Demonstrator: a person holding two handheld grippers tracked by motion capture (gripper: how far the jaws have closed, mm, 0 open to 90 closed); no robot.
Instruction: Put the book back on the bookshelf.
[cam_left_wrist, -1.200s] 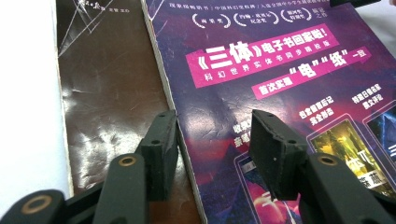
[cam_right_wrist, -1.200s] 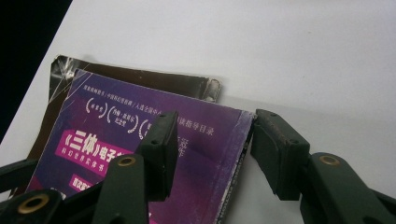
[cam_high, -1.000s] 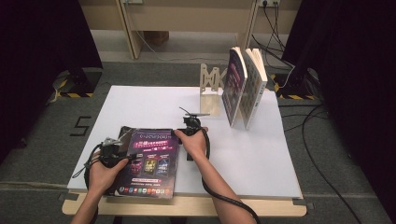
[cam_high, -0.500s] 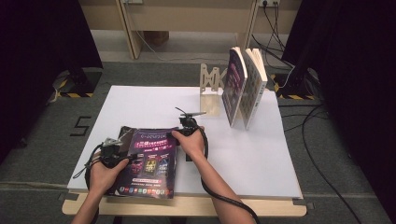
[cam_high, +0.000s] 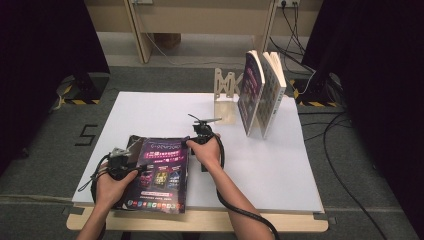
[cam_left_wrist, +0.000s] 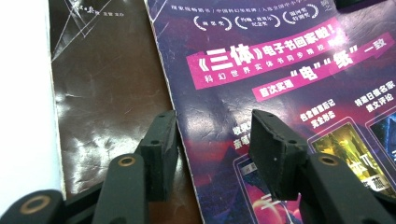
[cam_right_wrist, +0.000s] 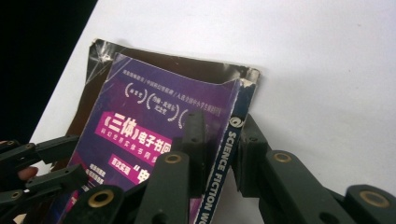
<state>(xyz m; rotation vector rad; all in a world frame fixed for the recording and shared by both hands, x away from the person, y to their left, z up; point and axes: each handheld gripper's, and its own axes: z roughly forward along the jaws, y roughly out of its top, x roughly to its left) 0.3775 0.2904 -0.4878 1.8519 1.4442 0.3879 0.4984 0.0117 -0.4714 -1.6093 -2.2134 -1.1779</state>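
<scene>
Magazine (cam_high: 160, 172) lies flat at lower left of the bench (cam_high: 280, 165); two books (cam_high: 261, 95) already stand in the rack upper right. Right gripper (cam_right_wrist: 219, 140), jaws just closing, pinches its spine edge; left gripper (cam_left_wrist: 212, 144) hovers spread over the cover. Lifting and shelving remain.

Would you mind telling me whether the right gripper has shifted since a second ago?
Yes, slightly: the right gripper has edged left, away from the wooden stand, onto the purple magazine's spine, its jaws just closing there.
</scene>
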